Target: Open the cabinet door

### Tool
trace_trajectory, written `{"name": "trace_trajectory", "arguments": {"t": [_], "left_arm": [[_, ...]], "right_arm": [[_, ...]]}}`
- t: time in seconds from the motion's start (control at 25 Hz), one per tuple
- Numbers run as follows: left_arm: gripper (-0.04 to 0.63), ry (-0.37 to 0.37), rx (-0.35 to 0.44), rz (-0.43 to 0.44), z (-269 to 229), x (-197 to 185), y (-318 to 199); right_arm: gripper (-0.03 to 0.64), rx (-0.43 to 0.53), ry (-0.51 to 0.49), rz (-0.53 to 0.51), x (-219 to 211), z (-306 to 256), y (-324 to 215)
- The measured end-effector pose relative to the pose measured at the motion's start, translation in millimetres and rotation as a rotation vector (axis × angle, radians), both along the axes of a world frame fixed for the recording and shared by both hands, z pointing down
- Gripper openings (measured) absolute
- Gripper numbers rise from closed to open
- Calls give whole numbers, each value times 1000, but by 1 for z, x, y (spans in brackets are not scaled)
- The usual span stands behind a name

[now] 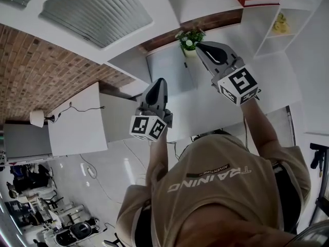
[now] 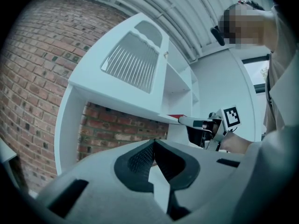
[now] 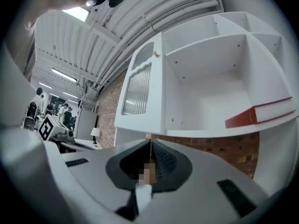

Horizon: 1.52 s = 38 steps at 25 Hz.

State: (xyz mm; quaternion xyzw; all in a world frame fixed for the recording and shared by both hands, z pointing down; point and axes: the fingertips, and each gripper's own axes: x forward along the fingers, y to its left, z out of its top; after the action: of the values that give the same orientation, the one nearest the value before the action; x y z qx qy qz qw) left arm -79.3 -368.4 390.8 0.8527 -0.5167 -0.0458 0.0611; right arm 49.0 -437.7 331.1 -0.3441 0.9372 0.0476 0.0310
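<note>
Above the counter: a white wall cabinet hangs against a brick wall (image 2: 32, 78), and both grippers are held up toward it, neither touching it.
Cabinet door (image 3: 138, 85): a ribbed-glass panel in a white frame, flush with the cabinet front, just left of the open shelves (image 3: 205, 78) where a red book (image 3: 259, 113) lies.
Knob (image 3: 156, 54): small, on the door's edge next to the shelves. It is judged the one place to take hold, with the hinges likely on the far edge.
Left gripper (image 2: 154, 142): jaw tips together, nothing between them, lower than the cabinet.
Right gripper (image 3: 150, 143): jaws pressed together and empty, pointing below the door.
Handling: the door looks light and rigid and should swing freely. The glass insert is the fragile part, so pull by the knob, not the panel. The knob looks small and smooth, so a pinch could slip. The jaws must part before they can take it.
</note>
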Motion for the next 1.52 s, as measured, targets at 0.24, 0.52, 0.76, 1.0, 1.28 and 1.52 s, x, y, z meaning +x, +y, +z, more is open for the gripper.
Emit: {"name": "trace_trajectory", "arguments": {"t": [0.24, 0.52, 0.76, 1.0, 1.28, 1.52], "left_arm": [[8, -7, 22, 0, -4, 8, -4], [8, -7, 25, 14, -5, 7, 1], [8, -9, 31, 21, -5, 5, 2], [8, -5, 19, 22, -1, 2, 0], [8, -5, 24, 9, -2, -4, -2], [8, 15, 2, -5, 8, -9, 2]], "right_arm": [[15, 80, -15, -22, -4, -37, -11], [15, 117, -32, -9, -11, -63, -17], [29, 105, -3, 1, -11, -63, -31], [172, 87, 9, -45, -18, -65, -36], [170, 66, 22, -66, -31, -60, -48], [170, 22, 22, -83, -43, -52, -66]]}}
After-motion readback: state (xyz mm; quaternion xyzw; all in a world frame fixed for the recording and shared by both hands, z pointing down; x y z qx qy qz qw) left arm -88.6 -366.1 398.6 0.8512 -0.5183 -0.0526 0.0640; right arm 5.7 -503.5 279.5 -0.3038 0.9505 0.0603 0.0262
